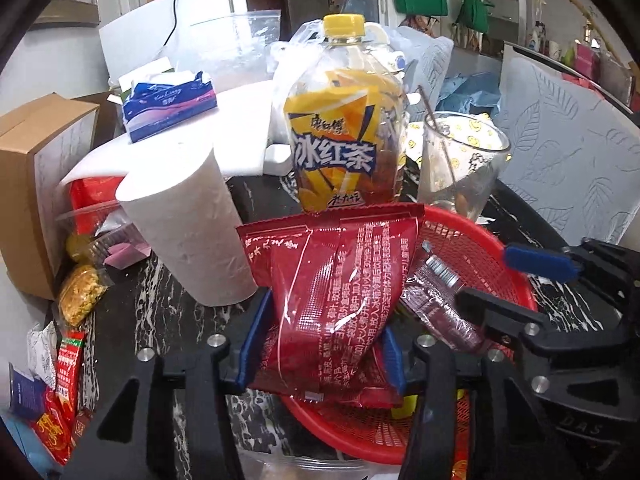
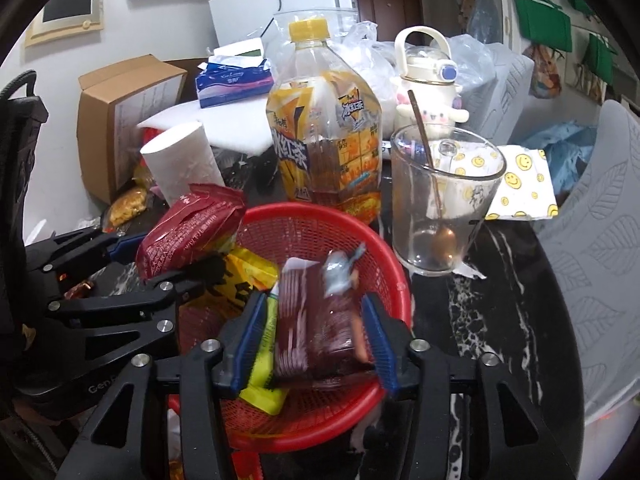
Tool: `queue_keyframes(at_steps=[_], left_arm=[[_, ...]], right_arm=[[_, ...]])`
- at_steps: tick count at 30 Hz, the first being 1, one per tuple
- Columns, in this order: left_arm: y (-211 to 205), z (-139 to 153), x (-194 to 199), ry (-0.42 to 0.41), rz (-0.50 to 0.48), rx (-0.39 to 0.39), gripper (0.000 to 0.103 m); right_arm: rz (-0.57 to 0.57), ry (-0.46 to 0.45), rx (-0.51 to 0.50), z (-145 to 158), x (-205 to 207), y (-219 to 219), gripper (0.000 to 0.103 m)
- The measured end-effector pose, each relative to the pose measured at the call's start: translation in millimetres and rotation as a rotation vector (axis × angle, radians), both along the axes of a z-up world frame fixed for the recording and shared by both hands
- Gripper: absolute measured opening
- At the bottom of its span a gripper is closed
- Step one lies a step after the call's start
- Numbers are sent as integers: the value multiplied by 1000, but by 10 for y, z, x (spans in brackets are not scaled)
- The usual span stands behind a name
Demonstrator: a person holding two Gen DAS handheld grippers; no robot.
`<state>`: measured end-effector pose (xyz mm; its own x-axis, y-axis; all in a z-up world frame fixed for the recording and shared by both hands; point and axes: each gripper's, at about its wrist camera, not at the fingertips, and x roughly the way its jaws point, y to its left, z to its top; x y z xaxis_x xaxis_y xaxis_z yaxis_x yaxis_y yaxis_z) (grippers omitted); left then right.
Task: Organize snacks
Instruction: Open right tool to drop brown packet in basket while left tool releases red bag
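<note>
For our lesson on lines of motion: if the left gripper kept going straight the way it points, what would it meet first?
Holding the red snack bag, the left gripper would probably push it into the iced tea bottle standing beyond the red basket; depth is uncertain.
</note>
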<state>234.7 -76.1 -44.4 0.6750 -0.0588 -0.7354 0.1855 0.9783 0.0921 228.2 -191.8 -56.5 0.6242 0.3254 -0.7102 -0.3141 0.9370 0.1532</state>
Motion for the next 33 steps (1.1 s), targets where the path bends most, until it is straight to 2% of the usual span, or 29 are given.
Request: queue_keyframes(at_steps=[1,3,7,14,21,33], left_arm=[[4,-4,5,4,9,2,59],[16,-9,13,8,19,2,65],[0,21,-16,2,20,6,66],[-3,164,-135,-15,3,-37,66],[27,495,-336,-83,11,-42,66],[189,1139,-843,-222,39,-57,66]], right_arm=[[-8,-1,-10,0,0,-6,59],[-21,2,-17,0,-7,-33,60],[-28,19,-10,-2,-11,-68,60],[-40,-9,-14,109,-102,-104,60],[-43,-57,-18,345,-247,-113,60],[-38,-192,-24,978,-661,-64,60]])
